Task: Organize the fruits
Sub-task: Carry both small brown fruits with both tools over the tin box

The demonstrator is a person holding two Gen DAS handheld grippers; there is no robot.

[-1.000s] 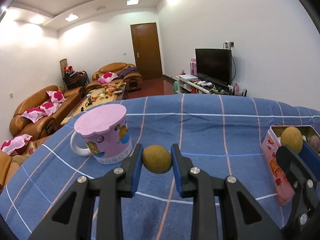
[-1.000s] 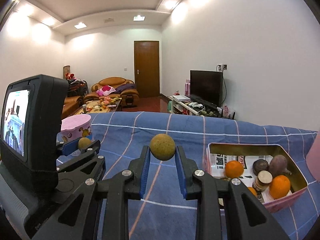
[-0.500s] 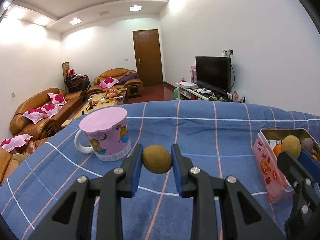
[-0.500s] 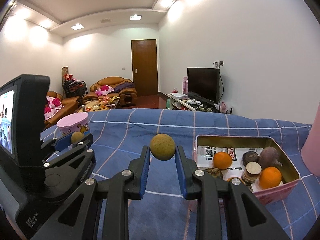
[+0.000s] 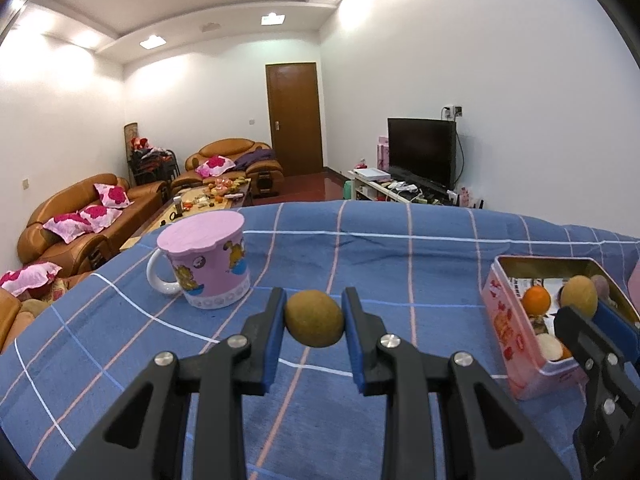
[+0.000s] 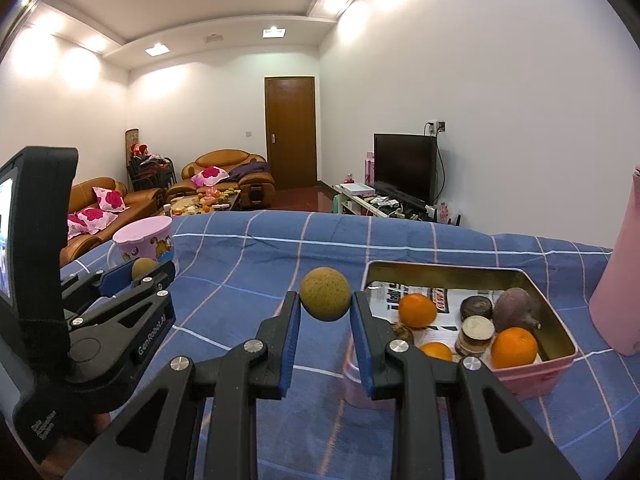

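My left gripper (image 5: 314, 316) is shut on a brown-green round fruit (image 5: 314, 318), held above the blue checked cloth right of the pink mug (image 5: 206, 262). My right gripper (image 6: 325, 304) is shut on a second round yellow-brown fruit (image 6: 325, 294), just left of the pink tin (image 6: 552, 364). The tin holds oranges (image 6: 514, 346), a dark purple fruit (image 6: 514, 310) and small round jars (image 6: 474, 334). The tin (image 5: 504, 320) and the right gripper's fruit (image 5: 579, 301) also show at the right of the left wrist view. The left gripper (image 6: 136, 276) shows at the left of the right wrist view.
A tall pink bottle (image 6: 620, 284) stands right of the tin. The mug (image 6: 146, 240) sits at the cloth's far left. The table's far edge drops to a living room with sofas and a TV stand.
Both grippers have drawn back and risen a little with their fruits. The right gripper has shifted right, so the tin now lies close beside its fingers.
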